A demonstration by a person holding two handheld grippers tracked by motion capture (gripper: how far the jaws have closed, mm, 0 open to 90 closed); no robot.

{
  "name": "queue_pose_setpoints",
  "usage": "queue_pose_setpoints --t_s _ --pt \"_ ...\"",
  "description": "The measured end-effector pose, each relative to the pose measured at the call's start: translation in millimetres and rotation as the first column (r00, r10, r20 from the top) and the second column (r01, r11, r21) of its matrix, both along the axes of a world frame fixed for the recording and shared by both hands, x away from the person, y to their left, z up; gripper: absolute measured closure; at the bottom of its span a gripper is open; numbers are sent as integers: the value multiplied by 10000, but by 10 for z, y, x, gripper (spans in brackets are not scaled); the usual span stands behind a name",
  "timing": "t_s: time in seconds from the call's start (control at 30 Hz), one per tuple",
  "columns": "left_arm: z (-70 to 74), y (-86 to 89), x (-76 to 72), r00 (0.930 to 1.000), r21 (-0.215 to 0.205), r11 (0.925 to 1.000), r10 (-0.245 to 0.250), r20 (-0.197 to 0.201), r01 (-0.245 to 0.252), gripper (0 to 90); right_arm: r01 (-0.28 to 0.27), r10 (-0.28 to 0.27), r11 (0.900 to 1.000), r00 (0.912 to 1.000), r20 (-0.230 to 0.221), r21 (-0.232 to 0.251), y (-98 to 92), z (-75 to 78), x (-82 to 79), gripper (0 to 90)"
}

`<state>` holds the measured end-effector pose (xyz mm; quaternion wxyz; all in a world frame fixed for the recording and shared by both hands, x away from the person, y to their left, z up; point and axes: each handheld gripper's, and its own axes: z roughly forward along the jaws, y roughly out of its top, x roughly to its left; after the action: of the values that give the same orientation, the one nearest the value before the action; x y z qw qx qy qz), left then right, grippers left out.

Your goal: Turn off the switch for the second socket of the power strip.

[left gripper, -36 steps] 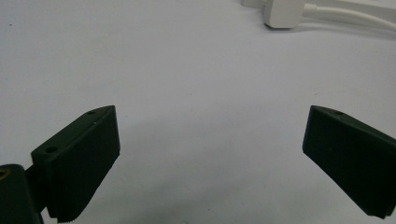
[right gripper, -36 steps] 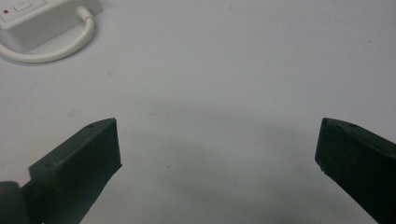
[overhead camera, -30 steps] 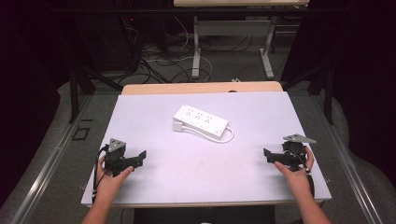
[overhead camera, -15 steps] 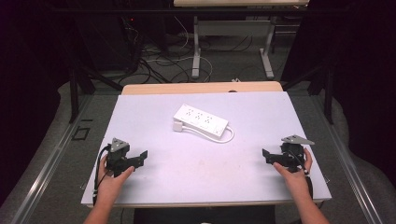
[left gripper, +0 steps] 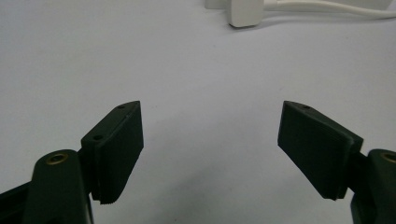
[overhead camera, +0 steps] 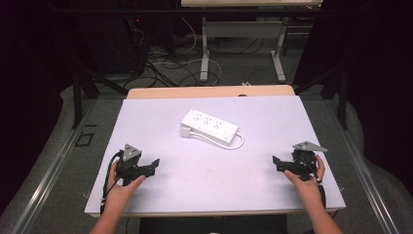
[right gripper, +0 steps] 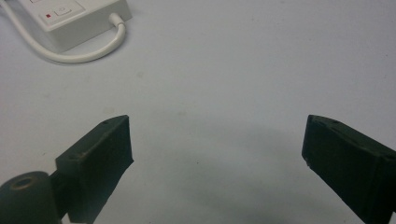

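A white power strip [overhead camera: 209, 126] with its white cable [overhead camera: 234, 145] and plug [overhead camera: 186, 131] lies near the middle of the white table top [overhead camera: 253, 180]. My left gripper [overhead camera: 155, 164] rests at the front left, held by a hand, jaws wide open and empty. In the left gripper view the gripper [left gripper: 210, 144] faces the plug [left gripper: 245, 13] far ahead. My right gripper [overhead camera: 275, 162] sits at the front right, open and empty. In the right gripper view the gripper [right gripper: 215, 158] points toward the strip's switch end [right gripper: 79, 18] and the looped cable [right gripper: 70, 55].
The table's front edge runs just under both hands. A wooden strip [overhead camera: 209, 91] borders the far edge. Beyond it the floor holds tangled cables [overhead camera: 160, 63] and the white legs of another desk [overhead camera: 205, 48]. Dark curtains close both sides.
Both hands have drawn slightly toward the front edge of the table. The power strip has not moved.
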<state>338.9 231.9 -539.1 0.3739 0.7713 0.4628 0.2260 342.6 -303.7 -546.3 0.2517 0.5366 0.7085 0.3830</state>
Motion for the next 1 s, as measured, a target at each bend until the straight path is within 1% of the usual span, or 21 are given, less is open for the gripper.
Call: queue_pose_setpoints --t_s 0.1,0.13,0.17,0.27,0.3,0.33,0.37,0.43,0.5,0.57,0.6,0.63,0.67,0.7,0.73,0.77,0.8,0.83,0.9,0.93,1.0 --pt "14 -50 -6 9999 1 9999 -124 -7 124 235 -32 32 10000 10000 -7 -2 2 -3 2 79" --pt "22 -60 -8 9997 56 9997 -220 -68 220 237 -50 50 10000 10000 -11 -22 3 -5 2 80" --pt "29 -93 -8 9994 22 9995 -310 -144 311 239 -16 16 10000 10000 -27 -33 8 -6 2 79" --pt "43 -130 -3 9992 -10 9994 -341 -222 341 244 -70 70 10000 10000 -48 -30 10 -10 3 79" --pt "57 -143 -1 9986 52 9990 -438 -301 440 256 -88 87 10000 10000 -27 -34 14 -16 5 80" --pt "63 -164 6 9984 -29 9987 -508 -255 507 261 -73 73 10000 10000 -35 -56 15 -18 5 80" --pt "93 -203 15 9968 -67 9978 -664 -440 662 269 -90 90 10000 10000 -42 -40 15 -21 7 80" --pt "104 -230 22 9965 -110 9976 -690 -480 685 298 -55 55 10000 10000 -63 -19 13 -22 5 79" --pt "136 -277 42 9948 -75 9963 -858 -549 855 314 -10 10 10000 10000 -67 18 13 -19 1 80" --pt "201 -340 77 9921 -22 9941 -1088 -620 1089 326 9 -9 10000 10000 -41 -51 5 -16 -2 79" --pt "201 -340 77 9921 -22 9941 -1088 -620 1089 332 36 -36 10000 10000 -65 29 10 -17 -4 80" --pt "223 -368 90 9920 -88 9939 -1104 -616 1100 338 30 -30 10000 10000 -52 10 6 -17 -3 79" --pt "280 -409 124 9904 -41 9924 -1231 -625 1231 344 38 -38 10000 10000 -65 26 7 -18 -3 80" --pt "280 -409 124 9904 -41 9924 -1231 -625 1231 350 32 -32 10000 10000 -87 43 6 -19 -4 80" --pt "310 -429 142 9894 -38 9915 -1298 -655 1298 357 47 -47 10000 10000 -80 19 6 -21 -3 80" --pt "336 -454 160 9892 -102 9911 -1330 -622 1326 365 72 -72 10000 9999 -103 38 7 -21 -3 79" --pt "391 -498 197 9874 -157 9898 -1426 -689 1418 376 70 -69 10000 9999 -96 43 5 -22 -3 79" --pt "391 -498 197 9874 -157 9898 -1426 -689 1418 385 76 -76 10000 9999 -95 50 4 -23 -4 80" --pt "470 -561 241 9851 -267 9888 -1484 -875 1466 406 76 -76 10000 9999 -86 62 2 -22 -5 79" --pt "470 -561 241 9851 -267 9888 -1484 -875 1466 416 78 -77 9999 9999 -97 78 2 -22 -7 80" --pt "515 -598 279 9850 -303 9887 -1488 -872 1467 433 90 -89 9999 9999 -123 94 -1 -21 -9 80"
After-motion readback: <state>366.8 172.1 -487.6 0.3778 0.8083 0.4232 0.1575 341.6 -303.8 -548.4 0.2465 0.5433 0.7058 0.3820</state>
